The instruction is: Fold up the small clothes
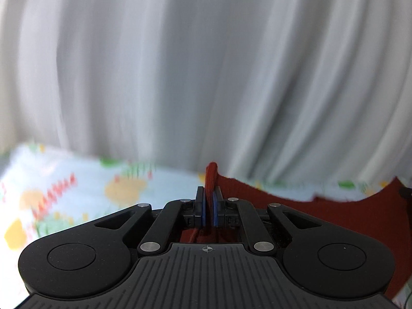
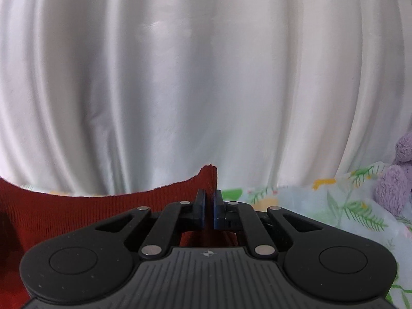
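Observation:
A dark red ribbed garment (image 1: 322, 216) hangs stretched between my two grippers, held up above the bed. My left gripper (image 1: 208, 200) is shut on one corner of it, which sticks up between the blue pads. The cloth runs off to the right in that view. My right gripper (image 2: 209, 203) is shut on the other corner of the red garment (image 2: 90, 213), which spreads to the left in that view. Most of the garment hangs below the grippers, out of sight.
A pale blue bedsheet with a floral print (image 1: 77, 193) lies below; it also shows in the right wrist view (image 2: 334, 206). A white curtain (image 2: 206, 77) fills the background close ahead. A purple plush toy (image 2: 396, 180) sits at the far right.

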The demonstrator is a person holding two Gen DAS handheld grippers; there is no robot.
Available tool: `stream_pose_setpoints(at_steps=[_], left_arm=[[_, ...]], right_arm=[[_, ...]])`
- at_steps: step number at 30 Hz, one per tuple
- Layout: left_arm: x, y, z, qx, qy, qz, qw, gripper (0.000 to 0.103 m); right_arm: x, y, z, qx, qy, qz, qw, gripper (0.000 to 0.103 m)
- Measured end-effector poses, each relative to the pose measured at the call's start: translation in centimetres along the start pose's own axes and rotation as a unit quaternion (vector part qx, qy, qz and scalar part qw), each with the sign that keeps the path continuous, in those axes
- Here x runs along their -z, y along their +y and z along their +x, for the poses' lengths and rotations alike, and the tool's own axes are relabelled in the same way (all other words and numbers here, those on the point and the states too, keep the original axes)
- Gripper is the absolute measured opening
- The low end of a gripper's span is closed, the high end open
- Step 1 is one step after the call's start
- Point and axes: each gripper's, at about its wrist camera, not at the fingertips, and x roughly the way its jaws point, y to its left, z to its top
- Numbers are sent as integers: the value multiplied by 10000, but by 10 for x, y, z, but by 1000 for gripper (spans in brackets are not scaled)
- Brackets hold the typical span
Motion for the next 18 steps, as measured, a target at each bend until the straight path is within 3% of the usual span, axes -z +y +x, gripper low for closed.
stream_pose_setpoints(at_steps=[6,10,12,14,15,16,17,18], left_arm=[[-8,-11,56,-643,-49,77,9979,7],[17,-17,93,-1008,404,305,9936,8],[26,-18,100,-970,653,338,9926,13],[30,-18,93,-940,696,178,9930,25],[29,-21,84,-926,550,92,9941,36],[28,-25,76,-849,376,25,9957,54],[28,-32,72,-728,227,-61,9971,65],[28,-40,67,-573,112,-173,9981,87]], right_arm=[[7,14,56,297,176,-31,9994,4],[23,17,72,514,342,-74,9981,5],[27,21,67,760,355,-43,9965,11],[30,32,54,373,174,130,9991,11],[32,41,49,-102,157,245,9995,12],[38,50,46,-715,198,439,9963,18],[44,60,45,-1379,350,737,9871,21],[51,72,49,-1861,575,975,9760,21]])
